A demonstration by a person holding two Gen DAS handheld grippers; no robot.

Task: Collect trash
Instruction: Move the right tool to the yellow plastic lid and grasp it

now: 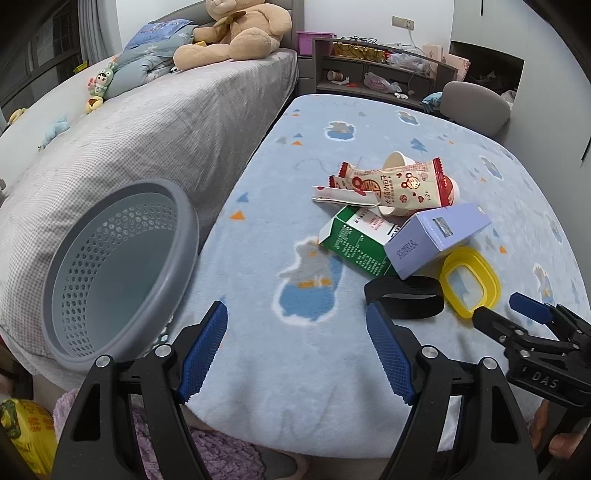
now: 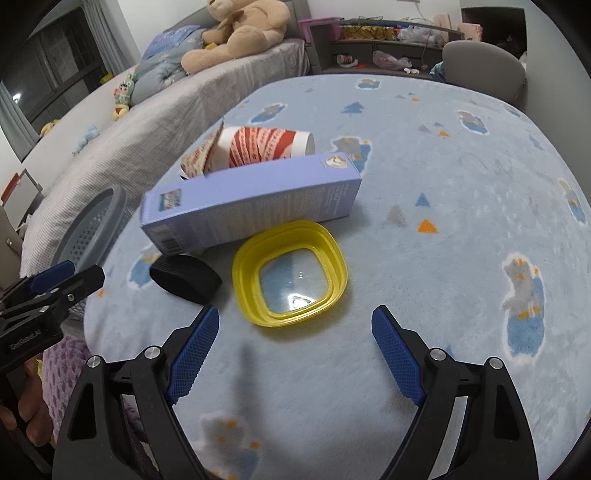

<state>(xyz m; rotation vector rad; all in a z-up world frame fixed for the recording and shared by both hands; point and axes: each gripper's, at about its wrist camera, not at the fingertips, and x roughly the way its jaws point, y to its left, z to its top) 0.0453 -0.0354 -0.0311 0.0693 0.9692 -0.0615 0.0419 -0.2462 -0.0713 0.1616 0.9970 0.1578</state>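
Bedroom setting: a table covered with a pale blue fleece cloth (image 1: pixel 280 192) stands beside a grey bed (image 1: pixel 155 129) carrying a teddy bear (image 1: pixel 240 33); a cluttered shelf unit (image 1: pixel 376 70) and a grey chair (image 1: pixel 476 107) sit beyond.

Trash lies in one cluster on the cloth: a snack wrapper (image 1: pixel 399 184) over a tipped red paper cup (image 2: pixel 266 147), a green carton (image 1: pixel 354 240), a purple box (image 2: pixel 251 206) leaning on the carton, a black strap (image 2: pixel 184 277) and a yellow lid (image 2: pixel 290 273). A grey perforated basket (image 1: pixel 118 266) stands at the table's left edge against the bed, apparently empty.

The left gripper (image 1: pixel 295 347) has its jaws spread, nothing between them, over bare cloth between basket and cluster. The right gripper (image 2: pixel 295 350) has jaws spread and empty, just short of the yellow lid.

Recommended procedure: the lid is probably the first pick. It lies flat, so approach steeply, straddle one raised rim wall and close on it. Avoid snagging the fleece or nudging the strap just beside it. Carry to the basket.
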